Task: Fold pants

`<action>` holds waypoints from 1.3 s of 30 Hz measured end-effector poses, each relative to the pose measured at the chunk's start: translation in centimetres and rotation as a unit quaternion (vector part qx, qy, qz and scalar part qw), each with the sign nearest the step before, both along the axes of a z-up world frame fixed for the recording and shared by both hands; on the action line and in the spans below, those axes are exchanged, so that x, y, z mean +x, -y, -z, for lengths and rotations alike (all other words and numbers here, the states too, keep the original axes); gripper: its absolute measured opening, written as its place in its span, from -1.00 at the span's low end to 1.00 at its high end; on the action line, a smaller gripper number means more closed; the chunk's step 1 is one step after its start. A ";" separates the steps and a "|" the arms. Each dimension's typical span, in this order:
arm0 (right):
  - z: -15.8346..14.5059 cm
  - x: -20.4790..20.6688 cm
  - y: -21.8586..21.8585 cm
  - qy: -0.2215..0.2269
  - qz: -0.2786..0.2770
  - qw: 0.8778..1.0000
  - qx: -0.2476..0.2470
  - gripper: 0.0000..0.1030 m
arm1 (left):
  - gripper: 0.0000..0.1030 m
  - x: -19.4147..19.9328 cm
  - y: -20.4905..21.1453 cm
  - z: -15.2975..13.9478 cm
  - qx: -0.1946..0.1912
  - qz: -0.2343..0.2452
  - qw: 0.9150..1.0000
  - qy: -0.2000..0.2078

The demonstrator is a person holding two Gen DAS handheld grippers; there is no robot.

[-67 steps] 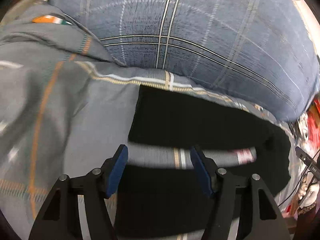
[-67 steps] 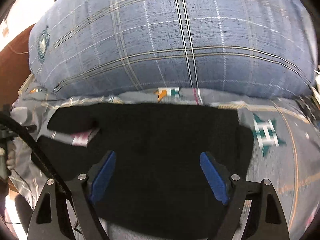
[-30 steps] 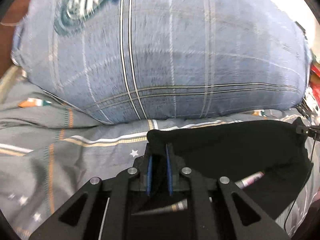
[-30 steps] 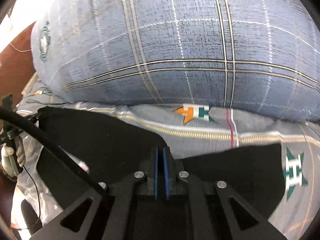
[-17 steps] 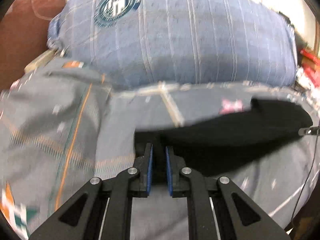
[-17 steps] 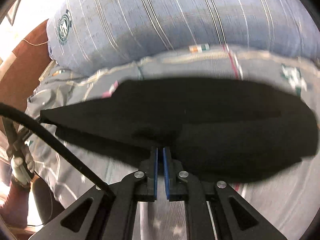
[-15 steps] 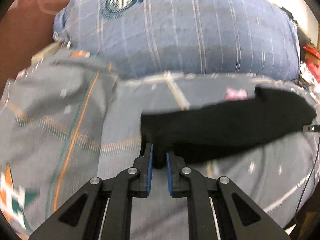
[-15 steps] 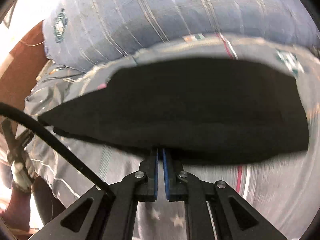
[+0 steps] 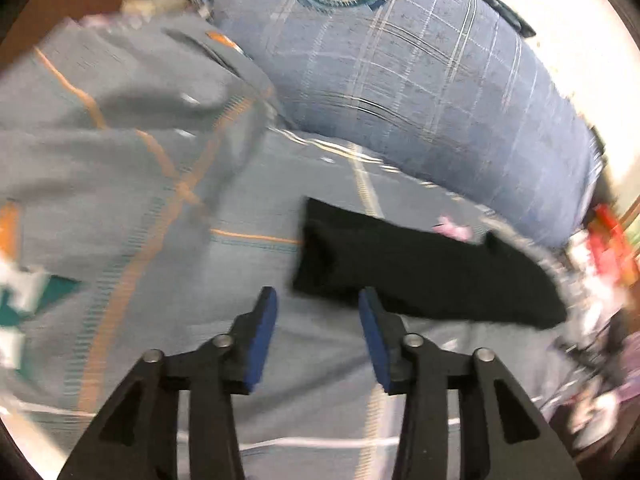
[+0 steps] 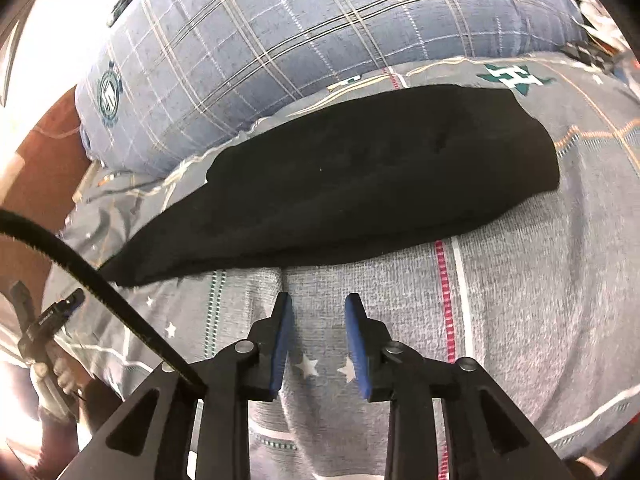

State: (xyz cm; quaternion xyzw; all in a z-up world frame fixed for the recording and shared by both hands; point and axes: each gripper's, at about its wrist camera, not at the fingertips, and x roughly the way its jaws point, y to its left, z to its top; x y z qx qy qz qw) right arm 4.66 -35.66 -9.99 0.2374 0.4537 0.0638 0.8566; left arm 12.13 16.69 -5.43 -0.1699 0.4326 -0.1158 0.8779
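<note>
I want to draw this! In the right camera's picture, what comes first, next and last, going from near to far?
Right gripper's blue-padded fingers → grey patterned bedsheet → folded black pants → big blue plaid pillow.

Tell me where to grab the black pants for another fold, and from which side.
Probably the short end of the pants nearest the left gripper, approached low from that end. They lie flat as a long narrow strip on the bedsheet, so an end lifts over easily.
</note>
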 end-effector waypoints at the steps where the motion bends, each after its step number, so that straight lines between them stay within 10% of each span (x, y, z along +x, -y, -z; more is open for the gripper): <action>1: 0.1 -0.3 0.1 -0.001 0.004 1.000 0.006 -0.42 | -0.16 0.5 0.4 0.2 -0.016 0.005 1.000 -0.005; 4: 0.3 -1.0 0.1 -0.003 0.008 1.000 0.005 -0.42 | -0.14 3.4 2.5 1.0 -0.026 0.021 0.999 -0.028; 7: 0.3 -1.6 0.4 -0.003 0.019 1.000 -0.006 -0.42 | -0.78 5.8 4.6 0.8 0.001 0.036 0.999 -0.034; 11: 0.0 -2.6 2.0 0.001 0.049 0.999 -0.001 -0.42 | -0.76 6.0 6.1 -1.2 0.069 0.031 0.997 0.012; 18: -0.1 -2.9 5.8 0.001 0.099 0.995 -0.008 -0.42 | -0.64 5.3 4.6 3.9 0.191 -0.015 0.980 -0.051; 25: -2.7 1.2 8.3 0.053 0.132 0.990 -0.006 -0.29 | -0.62 2.7 3.2 1.0 0.166 -0.051 0.985 -0.015; 28: -0.9 3.8 10.0 0.037 0.144 0.988 0.035 0.11 | -0.52 1.8 2.0 0.5 0.132 -0.068 0.989 -0.014; 31: 0.9 4.7 11.4 0.026 0.162 0.986 0.033 0.03 | -0.33 1.4 1.3 0.6 0.103 -0.085 0.991 -0.013; 39: -4.6 4.0 6.0 0.044 0.105 0.985 -0.130 0.12 | -0.19 2.5 2.8 2.7 0.014 -0.081 0.996 -0.020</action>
